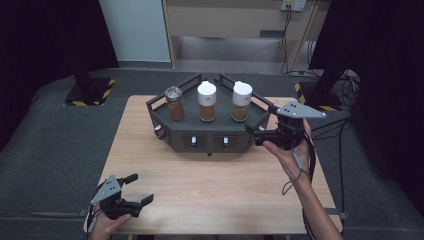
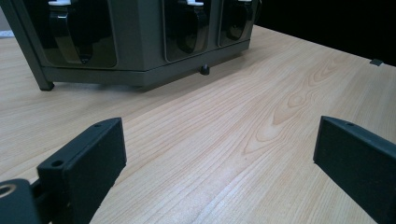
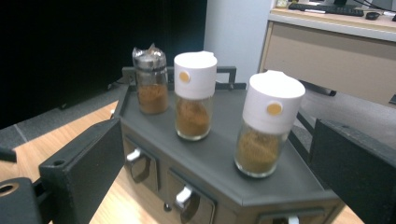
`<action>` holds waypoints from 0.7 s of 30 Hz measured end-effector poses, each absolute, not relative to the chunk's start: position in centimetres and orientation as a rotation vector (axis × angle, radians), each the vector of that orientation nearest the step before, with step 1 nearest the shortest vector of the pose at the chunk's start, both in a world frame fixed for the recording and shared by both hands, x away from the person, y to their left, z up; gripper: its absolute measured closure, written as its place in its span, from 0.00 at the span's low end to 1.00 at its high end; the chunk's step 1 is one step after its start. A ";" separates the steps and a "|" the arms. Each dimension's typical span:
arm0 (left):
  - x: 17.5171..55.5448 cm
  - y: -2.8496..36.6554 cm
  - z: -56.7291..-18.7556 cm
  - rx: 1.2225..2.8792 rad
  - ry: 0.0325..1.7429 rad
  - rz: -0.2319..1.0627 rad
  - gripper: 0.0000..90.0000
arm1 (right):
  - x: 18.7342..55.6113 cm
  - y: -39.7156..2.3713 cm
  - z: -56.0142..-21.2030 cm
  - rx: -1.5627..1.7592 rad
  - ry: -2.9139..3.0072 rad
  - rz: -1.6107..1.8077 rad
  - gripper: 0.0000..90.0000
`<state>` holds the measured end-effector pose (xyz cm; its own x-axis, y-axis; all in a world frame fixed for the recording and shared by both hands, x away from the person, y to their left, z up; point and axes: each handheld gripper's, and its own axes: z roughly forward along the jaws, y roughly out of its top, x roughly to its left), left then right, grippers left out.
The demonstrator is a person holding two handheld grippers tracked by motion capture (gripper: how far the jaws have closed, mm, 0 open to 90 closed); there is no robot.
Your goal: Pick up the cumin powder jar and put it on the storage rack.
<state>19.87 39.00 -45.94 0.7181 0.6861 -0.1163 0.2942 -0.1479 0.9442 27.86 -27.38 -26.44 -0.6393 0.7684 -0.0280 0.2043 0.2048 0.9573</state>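
A dark grey six-sided rack (image 1: 165, 131) stands at the back of the wooden table (image 1: 210, 190). On its top are three jars of brown spice in a row: a silver-capped jar (image 1: 174, 103) at the left, a white-capped jar (image 1: 207, 101) in the middle and another white-capped jar (image 1: 241, 101) at the right. My right gripper (image 1: 260, 119) hovers at the rack's right corner, open, jaws pointing at the jars. In the right gripper view the nearest white-capped jar (image 3: 266, 126) stands beyond the jaws, untouched. My left gripper (image 1: 141, 188) rests open near the table's front left, empty.
The rack's front faces carry small drawers with pale handles (image 1: 194, 142), seen in the left gripper view as dark recesses (image 2: 187, 28). Bare wood (image 2: 243, 116) lies between the left gripper and the rack. Grey floor surrounds the table; a cabinet (image 1: 225, 20) stands behind.
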 end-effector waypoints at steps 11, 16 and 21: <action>19.8 39.1 -46.0 1.731 0.787 0.414 0.01 | 24.1 -30.4 -30.2 0.946 1.970 1.428 0.04; 19.8 39.1 -46.0 1.729 0.791 0.414 0.02 | 22.4 -31.6 -32.1 0.964 1.941 1.423 0.03; 19.8 39.1 -46.0 1.728 0.793 0.415 0.02 | 21.1 -32.4 -33.8 0.974 1.936 1.422 0.03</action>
